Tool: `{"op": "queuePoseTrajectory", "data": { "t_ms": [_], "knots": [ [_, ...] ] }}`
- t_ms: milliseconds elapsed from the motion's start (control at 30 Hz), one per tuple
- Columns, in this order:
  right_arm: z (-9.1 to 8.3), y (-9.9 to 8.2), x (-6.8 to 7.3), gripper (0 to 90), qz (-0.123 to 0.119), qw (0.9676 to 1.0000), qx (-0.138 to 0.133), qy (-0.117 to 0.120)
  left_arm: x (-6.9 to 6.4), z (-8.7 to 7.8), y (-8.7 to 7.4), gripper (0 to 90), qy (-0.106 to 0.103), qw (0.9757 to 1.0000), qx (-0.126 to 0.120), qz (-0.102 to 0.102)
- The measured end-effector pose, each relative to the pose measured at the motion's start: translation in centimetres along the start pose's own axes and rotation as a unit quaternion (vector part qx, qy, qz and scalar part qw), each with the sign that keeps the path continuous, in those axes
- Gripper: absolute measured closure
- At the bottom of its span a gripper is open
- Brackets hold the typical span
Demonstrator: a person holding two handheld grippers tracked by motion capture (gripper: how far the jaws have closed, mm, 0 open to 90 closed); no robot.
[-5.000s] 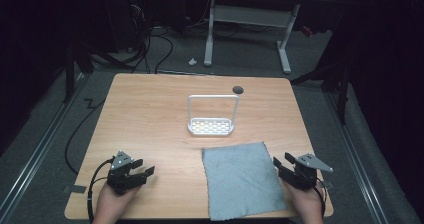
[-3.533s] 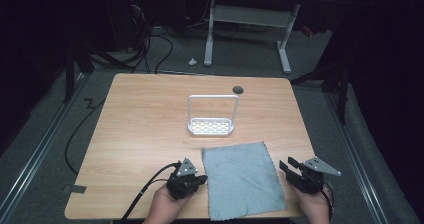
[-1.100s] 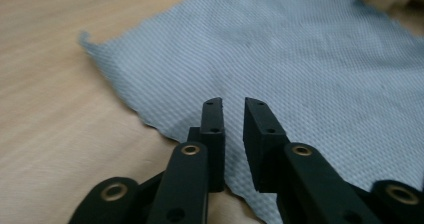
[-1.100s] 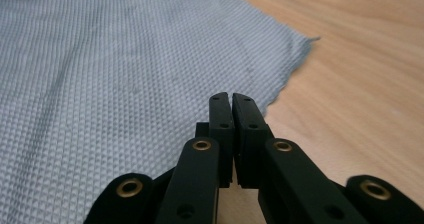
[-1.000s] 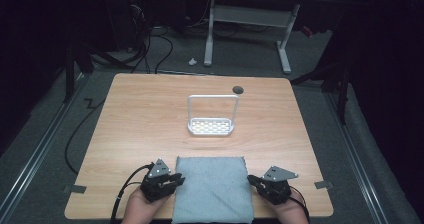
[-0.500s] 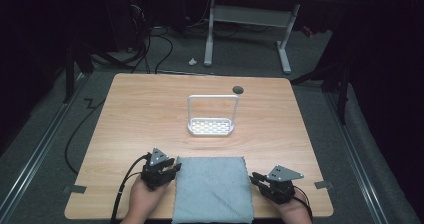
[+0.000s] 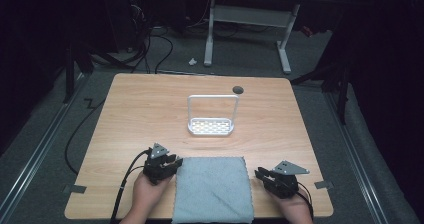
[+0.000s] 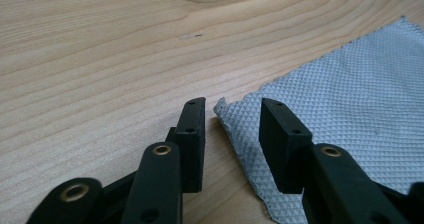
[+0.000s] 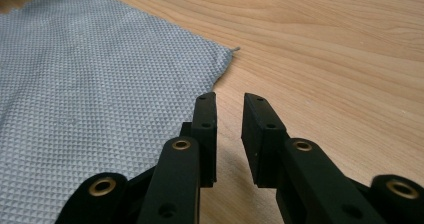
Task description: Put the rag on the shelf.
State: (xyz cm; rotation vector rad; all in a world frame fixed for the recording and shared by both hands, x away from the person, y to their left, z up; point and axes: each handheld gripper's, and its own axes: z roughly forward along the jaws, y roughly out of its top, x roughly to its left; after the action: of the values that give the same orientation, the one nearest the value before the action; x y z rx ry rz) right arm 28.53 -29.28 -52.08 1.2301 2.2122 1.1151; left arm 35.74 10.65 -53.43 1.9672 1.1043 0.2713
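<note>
Left tongs (image 8: 232,134) half open, jaws just widened, astride cloth (image 7: 212,186) corner at lower centre, ungripped; right tongs (image 9: 230,134) narrowly open, empty, beside opposite edge.

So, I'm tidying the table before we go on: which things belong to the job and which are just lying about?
In the job: grey cloth, left gripper, right gripper.
Lying about: white rack, dark round spot on the table.
</note>
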Motion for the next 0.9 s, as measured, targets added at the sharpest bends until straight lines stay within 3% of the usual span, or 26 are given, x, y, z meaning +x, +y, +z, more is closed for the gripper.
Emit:
{"op": "queuePoseTrajectory", "data": {
  "t_ms": [167,333,400,567,733,900],
  "knots": [
    [0.3,-0.4,-0.5,77.2,0.011,0.9999,0.007,-0.004,-0.2,0.2,0.2,70.3,0.007,0.9999,0.005,0.009],
    [0.2,-0.3,-0.5,77.1,0.01,0.9999,0.006,-0.008,-0.5,0.5,0.5,87.3,0.008,0.9995,0.013,0.029],
    [0.1,-0.2,-0.3,76.2,0.008,0.9999,0.001,-0.008,-0.4,0.7,0.5,88.5,0.004,0.9994,0.014,0.031],
    [0.3,0.2,0.4,72.7,-0.002,1.0,-0.007,0.006,0.1,0.6,0.4,89.2,-0.014,0.9998,0.009,0.007],
    [0.8,1.5,1.2,69.1,0.004,0.9998,-0.013,0.016,0.0,0.6,0.4,89.1,-0.01,0.9998,0.01,0.012],
    [2.4,3.4,0.7,67.1,0.013,0.9998,0.004,-0.012,0.2,0.6,0.3,89.1,-0.017,0.9998,0.009,0.003]
  ]
}}
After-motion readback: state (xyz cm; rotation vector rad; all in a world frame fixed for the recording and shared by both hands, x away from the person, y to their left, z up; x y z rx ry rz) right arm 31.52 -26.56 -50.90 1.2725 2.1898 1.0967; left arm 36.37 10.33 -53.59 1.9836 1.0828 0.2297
